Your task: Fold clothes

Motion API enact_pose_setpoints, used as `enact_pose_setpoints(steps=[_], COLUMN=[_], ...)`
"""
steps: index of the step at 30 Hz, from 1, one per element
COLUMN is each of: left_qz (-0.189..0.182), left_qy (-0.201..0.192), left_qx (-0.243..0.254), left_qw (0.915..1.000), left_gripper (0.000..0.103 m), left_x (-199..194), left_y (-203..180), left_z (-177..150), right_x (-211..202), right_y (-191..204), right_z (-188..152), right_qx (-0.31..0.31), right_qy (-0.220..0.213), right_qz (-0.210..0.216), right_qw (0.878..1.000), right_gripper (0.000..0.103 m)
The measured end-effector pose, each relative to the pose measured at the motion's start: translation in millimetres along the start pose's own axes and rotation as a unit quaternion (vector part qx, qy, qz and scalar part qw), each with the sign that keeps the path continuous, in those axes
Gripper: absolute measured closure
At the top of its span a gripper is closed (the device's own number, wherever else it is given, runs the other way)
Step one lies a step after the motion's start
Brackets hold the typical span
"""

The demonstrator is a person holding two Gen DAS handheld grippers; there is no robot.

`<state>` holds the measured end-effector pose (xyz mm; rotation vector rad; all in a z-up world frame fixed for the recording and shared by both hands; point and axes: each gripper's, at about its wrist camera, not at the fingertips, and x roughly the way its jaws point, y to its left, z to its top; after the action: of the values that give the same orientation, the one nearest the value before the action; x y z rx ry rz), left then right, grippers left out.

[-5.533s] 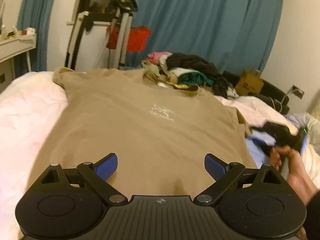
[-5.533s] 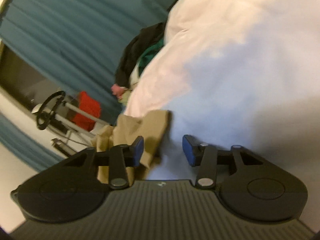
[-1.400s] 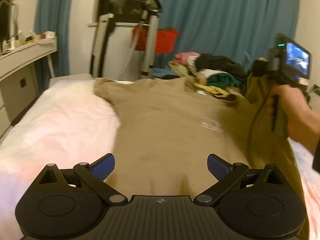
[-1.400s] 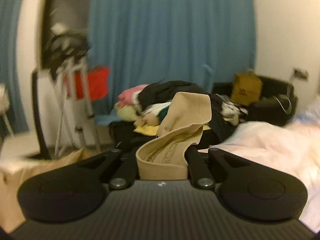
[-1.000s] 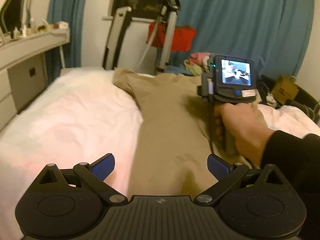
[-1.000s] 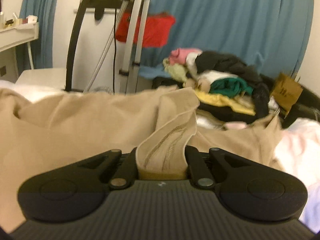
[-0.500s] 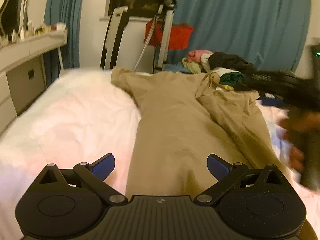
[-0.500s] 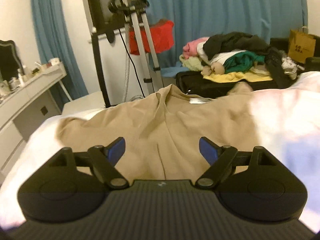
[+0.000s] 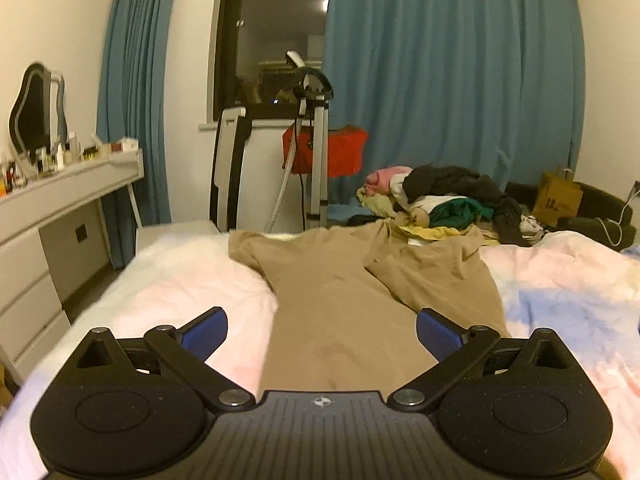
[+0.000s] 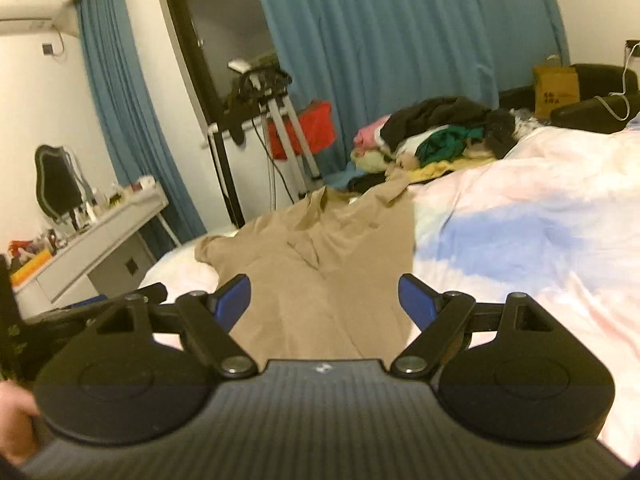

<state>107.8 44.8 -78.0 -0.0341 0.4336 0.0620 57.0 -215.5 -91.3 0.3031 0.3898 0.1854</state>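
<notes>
I see the tan shirt (image 9: 340, 304) lying lengthwise on the bed (image 9: 568, 280), collar toward the curtains. Left gripper (image 9: 322, 330) and right gripper (image 10: 324, 300) fingers spread wide, empty. Only the right view shows my hand (image 10: 14, 420).

The tan shirt's (image 9: 340, 312) near hem lies hidden behind the gripper bodies in both views; bottles on the worktop (image 9: 72, 184) blur beyond identification.
</notes>
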Motion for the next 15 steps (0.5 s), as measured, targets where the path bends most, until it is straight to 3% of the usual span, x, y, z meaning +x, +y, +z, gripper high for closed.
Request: enact_pose_setpoints(steps=[5,15], left_qz=[-0.015,-0.023], left_qy=[0.049,0.071], left_qx=[-0.032,0.045], left_qw=[0.9982,0.9961], left_gripper=[0.001,0.001], left_x=[-4,-19], left_y=[-6,-70], left_z=[-17,-51], right_x=[-15,-31], right_y=[-19,-54], right_z=[-10,1], right_qx=[0.007,0.054], right_qy=[-0.012,-0.016], right_qz=[-0.016,-0.014], right_qw=[1.000,0.998], right_gripper=[0.021,0.021])
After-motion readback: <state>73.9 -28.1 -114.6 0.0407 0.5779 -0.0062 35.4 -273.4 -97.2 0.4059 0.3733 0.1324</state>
